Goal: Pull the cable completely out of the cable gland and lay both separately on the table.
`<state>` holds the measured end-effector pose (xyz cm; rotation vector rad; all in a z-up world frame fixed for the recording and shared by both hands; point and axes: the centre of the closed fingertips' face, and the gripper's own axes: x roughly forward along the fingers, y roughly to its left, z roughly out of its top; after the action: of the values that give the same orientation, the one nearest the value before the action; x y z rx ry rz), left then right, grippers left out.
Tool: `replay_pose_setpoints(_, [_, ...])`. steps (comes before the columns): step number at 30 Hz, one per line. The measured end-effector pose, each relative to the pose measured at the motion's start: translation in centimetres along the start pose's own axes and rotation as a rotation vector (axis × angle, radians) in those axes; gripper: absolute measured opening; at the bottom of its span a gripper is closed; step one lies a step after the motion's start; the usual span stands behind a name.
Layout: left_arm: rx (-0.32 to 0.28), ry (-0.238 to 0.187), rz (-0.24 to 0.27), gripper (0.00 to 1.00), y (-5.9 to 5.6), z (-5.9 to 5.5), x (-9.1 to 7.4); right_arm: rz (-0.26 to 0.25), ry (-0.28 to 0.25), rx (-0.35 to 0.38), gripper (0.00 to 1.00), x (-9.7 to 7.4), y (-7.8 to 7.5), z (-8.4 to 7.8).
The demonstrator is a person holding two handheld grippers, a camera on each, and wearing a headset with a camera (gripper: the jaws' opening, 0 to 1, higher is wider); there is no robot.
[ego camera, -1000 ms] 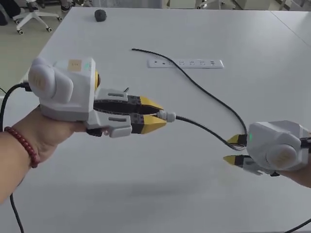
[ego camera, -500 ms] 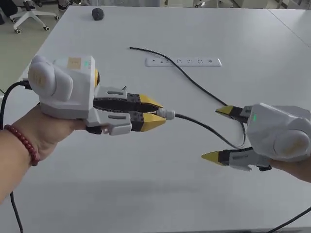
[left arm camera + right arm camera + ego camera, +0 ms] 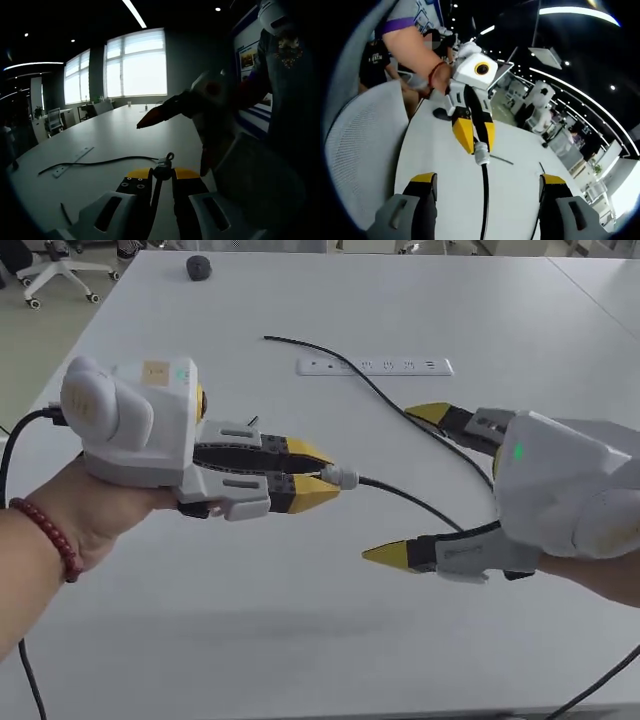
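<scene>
At centre-left of the head view, the left gripper (image 3: pixel 325 472) was clamped on the cable gland (image 3: pixel 338 478) over the white table (image 3: pixel 300 630). The black cable (image 3: pixel 400 496) ran rightward from the gland, between the widely spread jaws of the right gripper (image 3: pixel 408 485) at lower right, then up toward the power strip (image 3: pixel 375 367).

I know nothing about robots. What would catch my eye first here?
At the left, the left gripper pinches a small gland in its yellow jaws, with a black cable trailing from it. Facing it from the right, the right gripper gapes wide over the white table, the cable running between its jaws.
</scene>
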<state>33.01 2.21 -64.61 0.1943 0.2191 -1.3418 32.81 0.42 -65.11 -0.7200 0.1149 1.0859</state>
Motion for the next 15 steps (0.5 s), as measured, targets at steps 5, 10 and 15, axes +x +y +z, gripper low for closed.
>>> replay_pose_setpoints(5, [0.000, 0.000, 0.000, 0.16, -0.1, 0.0, 0.0, 0.019, -0.001, -0.029, 0.76, 0.3, 0.5, 0.9])
replay_pose_setpoints(10, [-0.001, -0.001, 0.002, 0.16, -0.1, 0.0, 0.1, 0.043, 0.018, -0.051, 0.66, 0.5, 1.0, 1.1])
replay_pose_setpoints(15, [0.001, -0.001, 0.003, 0.16, 0.0, 0.0, 0.1, 0.068, 0.037, -0.059, 0.54, 0.5, 1.3, 1.0])
